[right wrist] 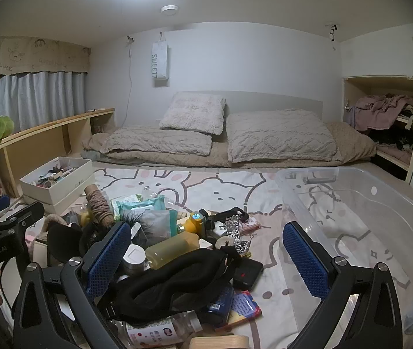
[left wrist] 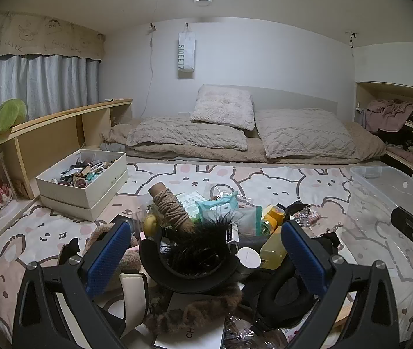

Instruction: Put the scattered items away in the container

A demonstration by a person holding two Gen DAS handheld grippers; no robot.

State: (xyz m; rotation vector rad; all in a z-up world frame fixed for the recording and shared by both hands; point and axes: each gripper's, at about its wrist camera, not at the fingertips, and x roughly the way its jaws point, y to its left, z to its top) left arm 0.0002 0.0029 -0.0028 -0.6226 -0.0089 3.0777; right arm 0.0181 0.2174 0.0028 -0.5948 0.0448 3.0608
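You hold two grippers over a bedspread printed with cartoon rabbits and bears. Your left gripper has its blue-padded jaws spread as wide as they go, with nothing gripped; it hangs above a heap of scattered items. In that heap, a spool of brown twine leans on a pale green wipes packet, with a black feathery piece and a yellow bottle just below them. Your right gripper is likewise fully open and empty, above a black strap and a small black case. The clear plastic container sits on the bedspread just right of the heap, with none of the items inside. A white box of small trinkets stands at far left, beside a wooden shelf.
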